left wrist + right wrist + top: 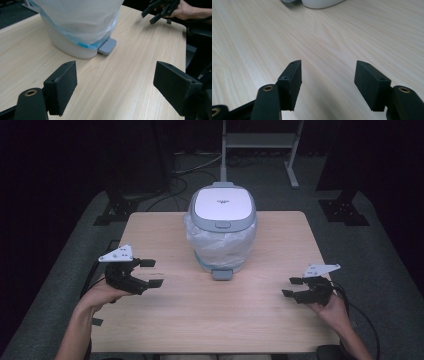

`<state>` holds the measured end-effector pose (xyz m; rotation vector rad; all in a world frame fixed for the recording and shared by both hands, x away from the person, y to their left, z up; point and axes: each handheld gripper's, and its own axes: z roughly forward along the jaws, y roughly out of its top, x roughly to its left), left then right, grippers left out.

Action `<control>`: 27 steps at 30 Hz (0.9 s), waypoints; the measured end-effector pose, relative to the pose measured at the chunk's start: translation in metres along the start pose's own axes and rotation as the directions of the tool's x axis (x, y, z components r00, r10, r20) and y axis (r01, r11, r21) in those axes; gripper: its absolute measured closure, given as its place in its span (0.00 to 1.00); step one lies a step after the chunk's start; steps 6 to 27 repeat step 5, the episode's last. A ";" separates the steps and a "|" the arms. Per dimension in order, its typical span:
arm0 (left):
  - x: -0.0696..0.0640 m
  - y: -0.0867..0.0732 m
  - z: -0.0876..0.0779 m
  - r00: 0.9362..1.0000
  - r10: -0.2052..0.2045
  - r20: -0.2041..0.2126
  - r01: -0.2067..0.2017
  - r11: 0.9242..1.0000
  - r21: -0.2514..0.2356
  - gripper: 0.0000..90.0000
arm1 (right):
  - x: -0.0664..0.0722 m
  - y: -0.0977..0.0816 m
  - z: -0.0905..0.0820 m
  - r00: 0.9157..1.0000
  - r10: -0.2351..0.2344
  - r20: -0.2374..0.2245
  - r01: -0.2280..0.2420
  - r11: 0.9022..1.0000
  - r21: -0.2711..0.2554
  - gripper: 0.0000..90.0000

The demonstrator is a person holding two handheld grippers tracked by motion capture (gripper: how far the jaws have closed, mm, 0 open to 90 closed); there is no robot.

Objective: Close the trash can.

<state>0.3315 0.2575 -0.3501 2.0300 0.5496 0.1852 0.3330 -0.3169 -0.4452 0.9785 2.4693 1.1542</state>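
The bin point(222, 227) stands at the middle of the desk point(220, 320), toward its far edge, lid point(222, 204) down, a white liner point(220, 247) bunched round its body and a grey pedal point(222, 274) jutting from its base toward the person. The left gripper point(150, 273) and the right gripper point(292, 287) hover low over the desk on either side, well apart from the bin, each with its fingers spread and holding nothing.

The step in hand looks like an approach to the bin. To do it well, the nearer left gripper probably leads (the pedal point(107, 46) already lies ahead of its fingers point(62, 87) in the left gripper view). If the aim is to open the lid, pressing straight down on the pedal's flat top, fingers brought together first, should keep the bin from sliding. The right gripper point(328, 72) could steady the body, touching plastic rather than loose liner, which would likely slip or tear.
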 end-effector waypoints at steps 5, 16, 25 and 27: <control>-0.004 -0.009 -0.004 1.000 0.001 0.001 -0.001 1.000 -0.024 0.21 | 0.001 -0.015 -0.015 0.999 0.041 0.025 -0.040 0.999 -0.026 0.37; -0.004 -0.009 -0.004 1.000 0.001 0.001 -0.001 1.000 -0.024 0.21 | 0.001 -0.015 -0.015 0.999 0.041 0.025 -0.040 0.999 -0.026 0.37; -0.004 -0.009 -0.004 1.000 0.001 0.001 -0.001 1.000 -0.024 0.21 | 0.001 -0.015 -0.015 0.999 0.041 0.025 -0.040 0.999 -0.026 0.37; -0.004 -0.009 -0.004 1.000 0.001 0.001 -0.001 1.000 -0.024 0.21 | 0.001 -0.015 -0.015 0.999 0.041 0.025 -0.040 0.999 -0.026 0.37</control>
